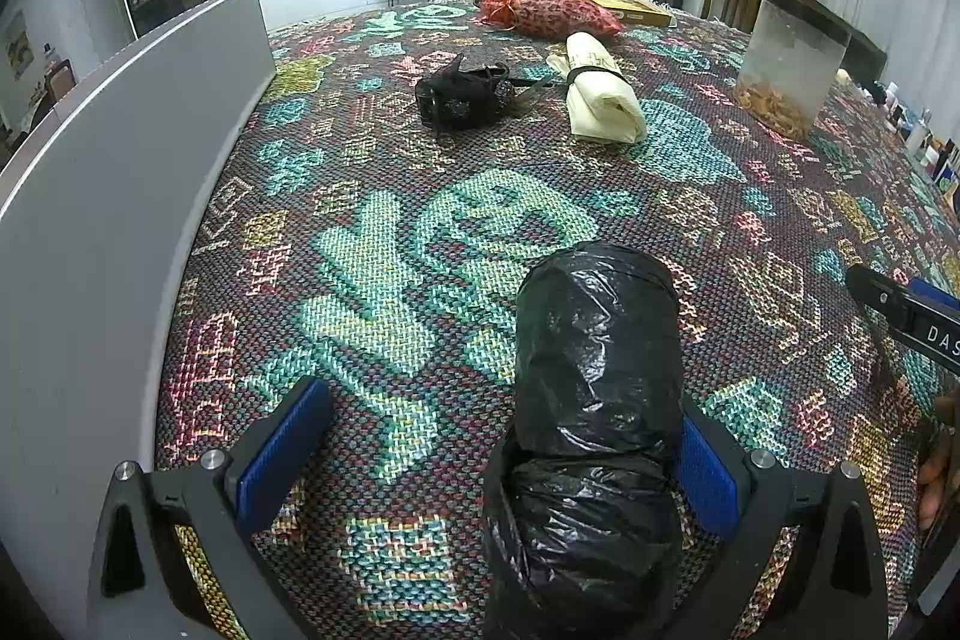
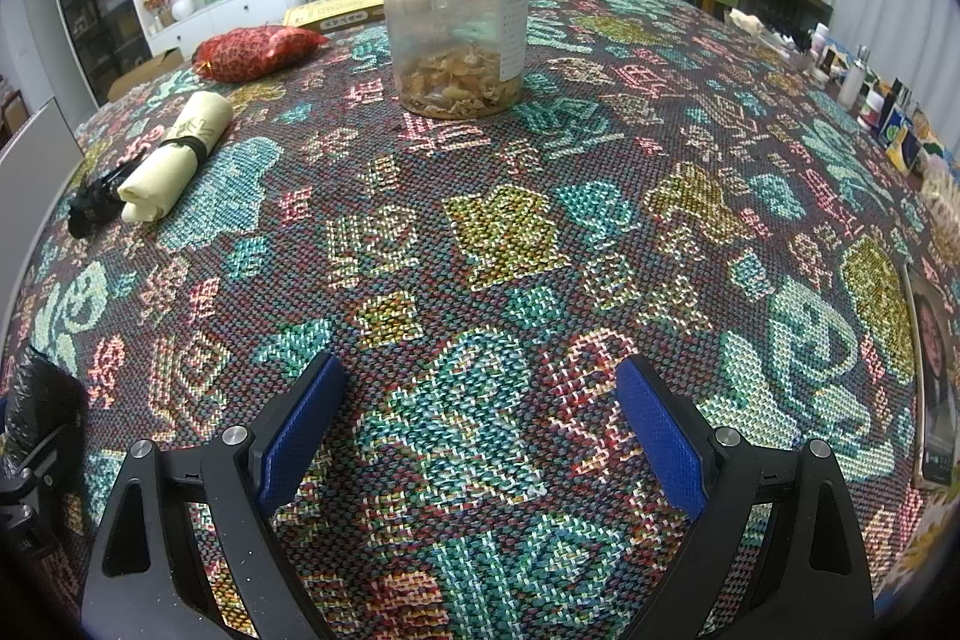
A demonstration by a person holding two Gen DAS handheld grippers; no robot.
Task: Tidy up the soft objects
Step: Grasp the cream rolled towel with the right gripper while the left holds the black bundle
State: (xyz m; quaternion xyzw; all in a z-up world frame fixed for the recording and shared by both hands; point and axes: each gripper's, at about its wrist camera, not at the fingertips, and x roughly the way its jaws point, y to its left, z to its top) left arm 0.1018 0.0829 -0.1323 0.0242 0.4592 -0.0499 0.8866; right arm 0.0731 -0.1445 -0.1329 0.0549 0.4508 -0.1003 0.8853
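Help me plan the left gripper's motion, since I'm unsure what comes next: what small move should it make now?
Probably close the left gripper on the black plastic bundle. The bundle sits between its wide-open fingers, against the right-hand pad, with a clear gap at the other. The right gripper is open and empty over the woven cloth.

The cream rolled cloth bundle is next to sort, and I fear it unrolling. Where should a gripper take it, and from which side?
Grip the cream rolled cloth bundle across its width at the black band, coming from above with the fingers straddling the roll. The band already cinches the layers there, so it is probably the firmest spot; the loose folded end would likely splay.
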